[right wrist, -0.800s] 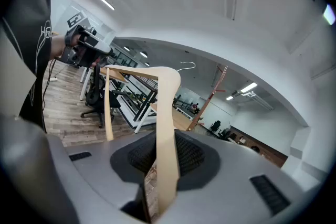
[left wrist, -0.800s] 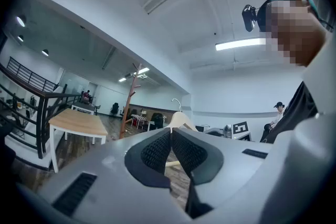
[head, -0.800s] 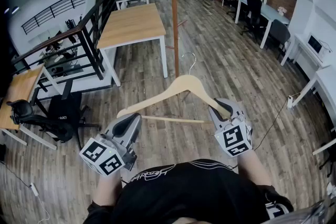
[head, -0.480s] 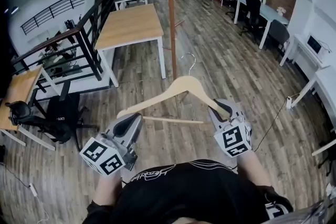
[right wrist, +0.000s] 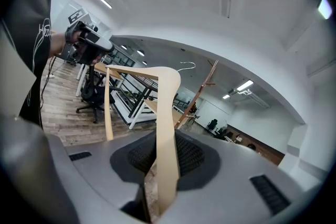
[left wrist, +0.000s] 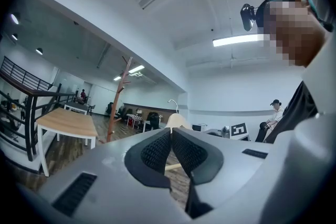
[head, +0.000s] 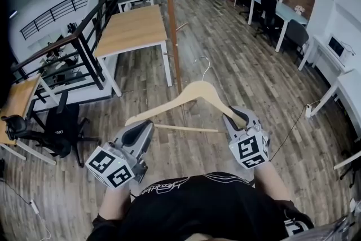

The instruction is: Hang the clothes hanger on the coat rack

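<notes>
The hanger (head: 194, 96) is being carried to the rack (head: 171, 20). It is not hung yet.

The right gripper (head: 237, 118) is clamped tight on the right end of the hanger, and the wood stands up between its jaws. The rest of the hanger reaches out to the left. Its metal hook (head: 204, 68) points up and away, toward the rack.

The left gripper (head: 148, 126) is closed with nothing in it. It sits just by the hanger's left end. I can't be sure if it touches.

The rack is well ahead of the hook. Next, I think the hanger has to go up and forward. Then the hook can drop over one of the pegs (head: 181, 26).
</notes>
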